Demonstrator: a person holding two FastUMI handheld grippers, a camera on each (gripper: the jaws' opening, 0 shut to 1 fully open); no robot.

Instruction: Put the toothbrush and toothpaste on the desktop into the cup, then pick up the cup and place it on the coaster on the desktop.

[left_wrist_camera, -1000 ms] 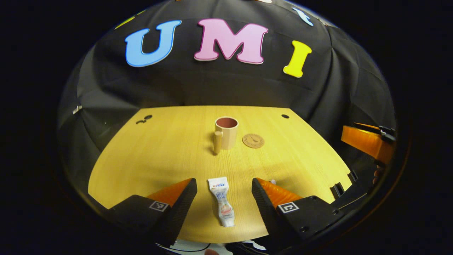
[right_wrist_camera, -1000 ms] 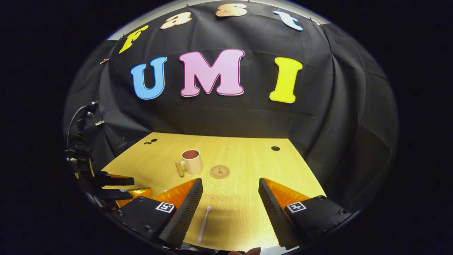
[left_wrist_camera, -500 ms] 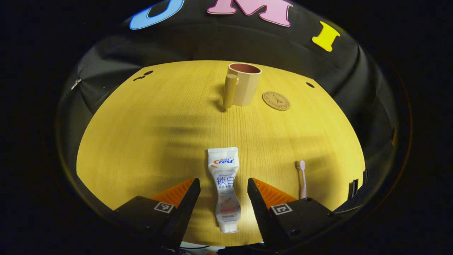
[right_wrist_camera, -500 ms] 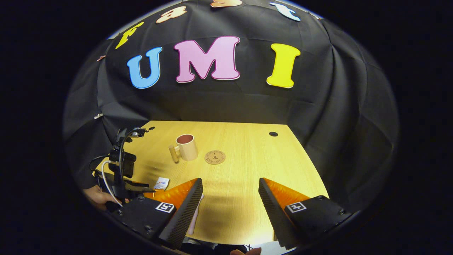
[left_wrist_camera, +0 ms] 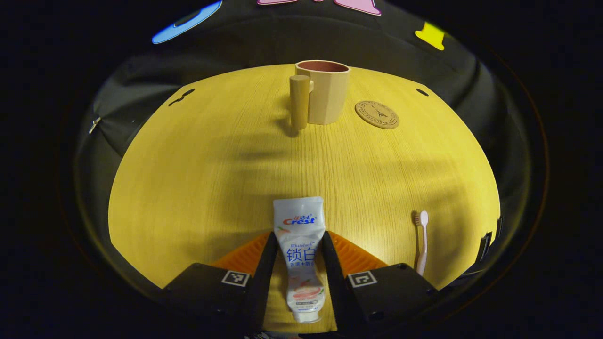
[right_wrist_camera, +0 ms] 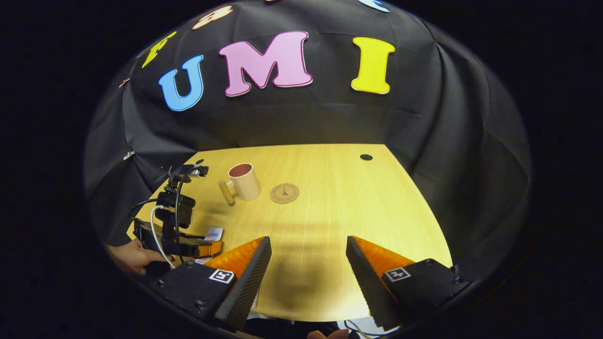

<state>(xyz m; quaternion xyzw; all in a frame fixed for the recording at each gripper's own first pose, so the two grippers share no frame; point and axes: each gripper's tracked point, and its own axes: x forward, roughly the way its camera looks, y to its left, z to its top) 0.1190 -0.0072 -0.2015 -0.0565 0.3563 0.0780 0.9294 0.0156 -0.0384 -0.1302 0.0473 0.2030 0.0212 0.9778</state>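
A white toothpaste tube lies flat near the table's front edge, cap toward me. My left gripper is shut on it, one finger against each side. A pink toothbrush lies on the table to the tube's right. The beige cup with its wooden handle stands upright at the far middle, and the round cork coaster lies just right of it. In the right gripper view my right gripper hangs open over the front of the table with nothing between its fingers. Cup and coaster sit ahead to its left.
The yellow wooden table ends at black cloth walls on all sides. A cable hole sits near the far right corner. In the right gripper view, a hand holds the left gripper with its cables at the table's front left.
My left gripper moved forward and down over the toothpaste and its fingers shut on the tube. The right gripper drifted slightly, still open.
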